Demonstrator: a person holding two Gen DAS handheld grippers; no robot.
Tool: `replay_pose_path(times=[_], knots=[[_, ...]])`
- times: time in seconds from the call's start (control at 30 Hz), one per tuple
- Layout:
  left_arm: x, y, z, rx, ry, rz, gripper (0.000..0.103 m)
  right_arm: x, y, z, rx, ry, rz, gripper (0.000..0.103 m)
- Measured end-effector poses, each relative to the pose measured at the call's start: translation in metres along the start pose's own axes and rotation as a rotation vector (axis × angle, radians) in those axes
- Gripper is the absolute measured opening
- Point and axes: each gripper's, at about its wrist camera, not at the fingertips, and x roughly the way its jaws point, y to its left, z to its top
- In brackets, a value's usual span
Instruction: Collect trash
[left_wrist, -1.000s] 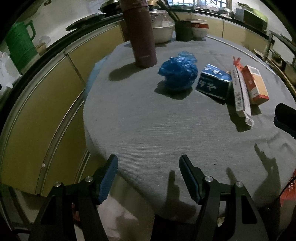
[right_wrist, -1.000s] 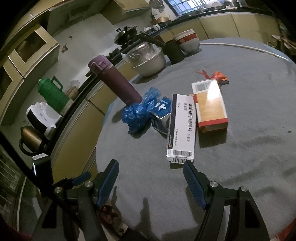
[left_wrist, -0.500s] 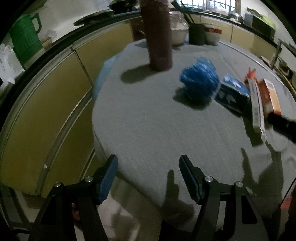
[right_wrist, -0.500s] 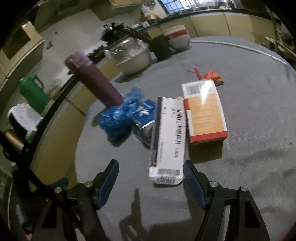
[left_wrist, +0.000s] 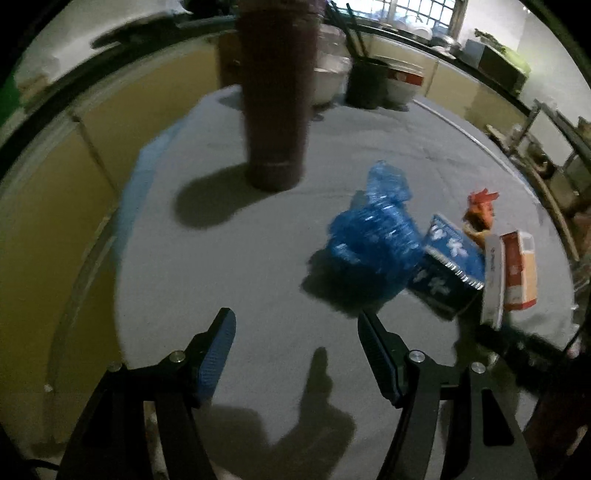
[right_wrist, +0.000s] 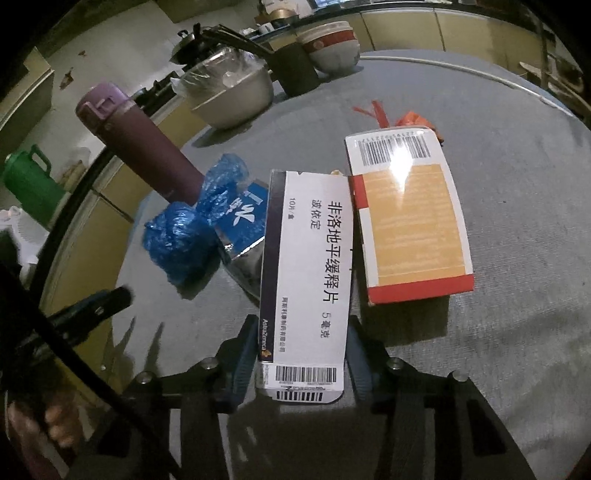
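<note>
Right wrist view: the right gripper (right_wrist: 301, 365) reaches level over the grey table (right_wrist: 517, 229), its blue pads either side of the near end of the white medicine box (right_wrist: 306, 273); whether they press it I cannot tell. Touching that box's right edge lies the orange-and-red box (right_wrist: 410, 218); to its left, the blue carton (right_wrist: 243, 218) and crumpled blue plastic bag (right_wrist: 184, 236). The left gripper (left_wrist: 295, 354) hovers wide apart near the bag (left_wrist: 373, 251), with bare cloth left of the bag up to the purple flask (left_wrist: 275, 99).
</note>
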Motion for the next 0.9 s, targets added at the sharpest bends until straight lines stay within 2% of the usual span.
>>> replay_pose_path(times=[0.03, 0.1, 0.17, 0.3, 0.53, 0.57, 0.6, 0.67, 0.8, 0.9], knots=[[0.004, -0.003, 0.005, 0.004, 0.004, -0.034, 0.069, -0.003, -0.001, -0.001, -0.008, -0.005, 0.007, 0.049], [0.005, -0.007, 0.011, 0.002, 0.002, -0.053, 0.069, -0.007, -0.002, -0.004, -0.016, -0.010, 0.019, 0.049], [0.003, -0.012, 0.018, 0.002, -0.028, -0.085, 0.069, -0.013, -0.005, -0.008, -0.018, -0.015, 0.043, 0.049], [0.007, -0.023, 0.033, 0.007, -0.071, -0.112, 0.076, -0.026, -0.008, -0.017, -0.030, -0.027, 0.073, 0.049], [0.039, -0.038, 0.047, 0.029, -0.036, -0.113, 0.076, -0.051, -0.020, -0.030, -0.010, -0.056, 0.123, 0.049], [0.043, -0.040, 0.049, 0.021, -0.033, -0.133, 0.072, -0.056, -0.023, -0.031, -0.004, -0.063, 0.126, 0.049], [0.047, -0.041, 0.047, 0.012, -0.024, -0.158, 0.064, -0.058, -0.025, -0.031, 0.002, -0.068, 0.130, 0.049], [0.047, -0.041, 0.044, -0.003, -0.033, -0.163, 0.062, -0.065, -0.031, -0.032, 0.013, -0.082, 0.135, 0.049], [0.034, -0.043, 0.035, -0.004, -0.049, -0.169, 0.050, -0.078, -0.039, -0.035, 0.022, -0.111, 0.143, 0.049], [0.018, -0.042, 0.026, -0.006, -0.082, -0.155, 0.047, -0.090, -0.044, -0.040, 0.025, -0.139, 0.147, 0.049]])
